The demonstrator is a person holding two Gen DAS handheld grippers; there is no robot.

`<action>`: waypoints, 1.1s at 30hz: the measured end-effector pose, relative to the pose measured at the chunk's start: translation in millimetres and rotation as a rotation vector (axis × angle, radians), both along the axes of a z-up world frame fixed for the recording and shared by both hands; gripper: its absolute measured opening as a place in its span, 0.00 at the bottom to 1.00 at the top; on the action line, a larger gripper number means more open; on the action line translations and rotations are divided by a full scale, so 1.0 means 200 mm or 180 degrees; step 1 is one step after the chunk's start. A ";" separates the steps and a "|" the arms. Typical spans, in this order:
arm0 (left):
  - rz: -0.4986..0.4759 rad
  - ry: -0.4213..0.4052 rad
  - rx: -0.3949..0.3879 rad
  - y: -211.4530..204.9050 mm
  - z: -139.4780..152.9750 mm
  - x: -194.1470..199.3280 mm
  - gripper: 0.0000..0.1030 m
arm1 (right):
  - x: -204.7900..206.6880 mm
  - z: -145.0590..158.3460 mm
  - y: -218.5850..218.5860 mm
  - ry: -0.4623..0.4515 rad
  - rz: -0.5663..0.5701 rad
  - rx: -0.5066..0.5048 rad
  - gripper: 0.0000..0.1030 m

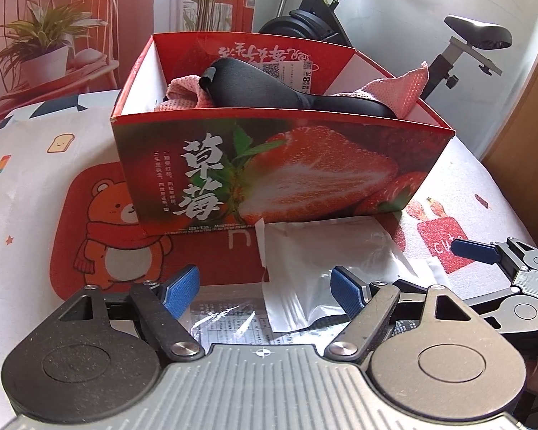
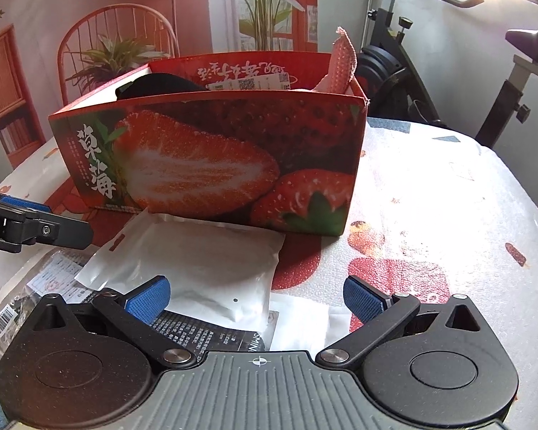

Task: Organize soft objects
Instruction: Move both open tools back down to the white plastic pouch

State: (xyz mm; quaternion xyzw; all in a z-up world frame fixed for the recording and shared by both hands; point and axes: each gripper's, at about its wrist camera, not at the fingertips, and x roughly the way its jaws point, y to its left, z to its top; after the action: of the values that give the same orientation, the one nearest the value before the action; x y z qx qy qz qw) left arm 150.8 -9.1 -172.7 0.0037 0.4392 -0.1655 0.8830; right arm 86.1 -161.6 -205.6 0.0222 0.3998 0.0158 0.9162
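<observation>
A red strawberry-print cardboard box (image 1: pixel 279 168) stands on the table; it also shows in the right wrist view (image 2: pixel 211 157). Inside lie a black soft item (image 1: pixel 269 87) and a pink cloth (image 1: pixel 394 95), whose corner sticks up above the rim (image 2: pixel 342 64). A white plastic pouch (image 1: pixel 326 251) lies flat in front of the box, seen also in the right wrist view (image 2: pixel 201 268). My left gripper (image 1: pixel 267 288) is open and empty just above the pouch. My right gripper (image 2: pixel 256 295) is open and empty over the pouch's near edge; its blue fingertip (image 1: pixel 477 251) shows at right.
A clear bag with a printed label (image 2: pixel 36 286) and a black-labelled packet (image 2: pixel 204 333) lie near the pouch. The table has a cartoon-print cloth (image 2: pixel 430 197) and a red bear mat (image 1: pixel 100 215). An exercise bike (image 1: pixel 459 39) and a chair (image 1: pixel 46 36) stand behind.
</observation>
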 end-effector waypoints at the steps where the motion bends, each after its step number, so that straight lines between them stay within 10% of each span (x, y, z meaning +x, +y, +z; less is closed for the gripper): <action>1: 0.0003 0.0012 -0.0010 0.00 0.00 0.00 0.79 | 0.00 0.00 0.00 -0.0002 0.0003 0.0011 0.99; 33: -0.0057 0.0417 -0.0460 -0.04 -0.18 0.11 0.69 | 0.06 -0.07 -0.09 0.0061 0.0018 0.0522 0.74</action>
State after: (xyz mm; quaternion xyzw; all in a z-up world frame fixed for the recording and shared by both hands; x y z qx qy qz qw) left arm 172.8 -16.5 -208.1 -0.0669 0.4828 -0.2045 0.8489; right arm 99.0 -179.8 -219.7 0.0961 0.4060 0.0509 0.9074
